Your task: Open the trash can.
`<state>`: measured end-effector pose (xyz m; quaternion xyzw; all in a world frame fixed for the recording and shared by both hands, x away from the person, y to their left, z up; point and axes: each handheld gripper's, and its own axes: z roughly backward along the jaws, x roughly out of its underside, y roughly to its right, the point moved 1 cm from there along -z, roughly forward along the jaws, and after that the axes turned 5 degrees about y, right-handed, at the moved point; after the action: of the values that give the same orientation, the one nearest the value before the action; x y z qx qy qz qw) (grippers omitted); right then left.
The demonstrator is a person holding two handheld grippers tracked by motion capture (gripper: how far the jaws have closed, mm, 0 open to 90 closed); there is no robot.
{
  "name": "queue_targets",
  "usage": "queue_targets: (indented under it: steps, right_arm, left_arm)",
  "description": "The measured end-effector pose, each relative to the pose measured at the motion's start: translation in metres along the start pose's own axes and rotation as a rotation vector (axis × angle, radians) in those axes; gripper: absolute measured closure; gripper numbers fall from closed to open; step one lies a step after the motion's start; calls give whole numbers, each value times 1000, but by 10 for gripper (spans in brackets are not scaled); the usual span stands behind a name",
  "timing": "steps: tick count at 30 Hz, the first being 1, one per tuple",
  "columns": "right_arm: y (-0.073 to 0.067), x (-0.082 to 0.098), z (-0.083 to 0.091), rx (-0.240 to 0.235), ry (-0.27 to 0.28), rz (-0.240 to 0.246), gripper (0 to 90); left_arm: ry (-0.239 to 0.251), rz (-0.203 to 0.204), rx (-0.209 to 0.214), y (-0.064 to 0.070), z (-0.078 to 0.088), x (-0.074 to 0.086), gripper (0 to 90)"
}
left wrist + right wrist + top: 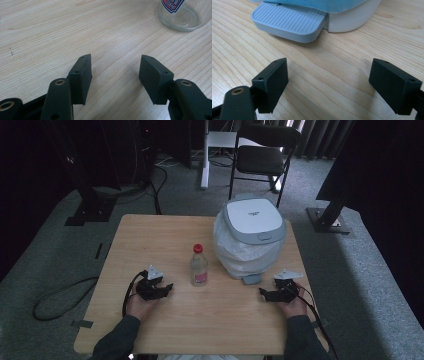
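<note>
1. Light wood worktop [165, 227] carries a clear plastic bottle [199, 265] with a red cap, standing upright near the middle, and a white pedal bin [252, 217] with a grey lid and a white bag liner, at the right rear.
2. Left hand-held gripper [167, 287]: resting low on the worktop, held from behind by the left hand [140, 305]; forearm in a dark sleeve comes in from the bottom edge. It points right, toward the bottle.
3. Left jaws spread, nothing between them, bare wood under them in the left gripper view. Bottle base [180, 15] sits ahead and off to the right of the jaws, apart from them.
4. Right hand-held gripper [263, 293]: also low on the worktop, held by the right hand [294, 306], pointing left, near the front of the bin.
5. Right jaws spread wide, empty. In the right gripper view the bin's grey ribbed pedal [289, 21] lies ahead of them, not touching.
6. Bottle stands between the two grippers, nearer the left one.
</note>
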<state>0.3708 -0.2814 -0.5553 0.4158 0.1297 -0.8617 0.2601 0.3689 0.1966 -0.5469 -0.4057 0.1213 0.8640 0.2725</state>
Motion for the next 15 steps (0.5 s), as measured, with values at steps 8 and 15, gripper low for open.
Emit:
queue_targets:
  steps: [8,15]
  right_arm:
    - [-1,-2,5,1,0,-2,459]
    - [-7,-8,6,-11,-17,16,624]
  left_arm:
    - [0,-1,1,0,0,0,439]
    - [10,-4,6,1,-1,1,418]
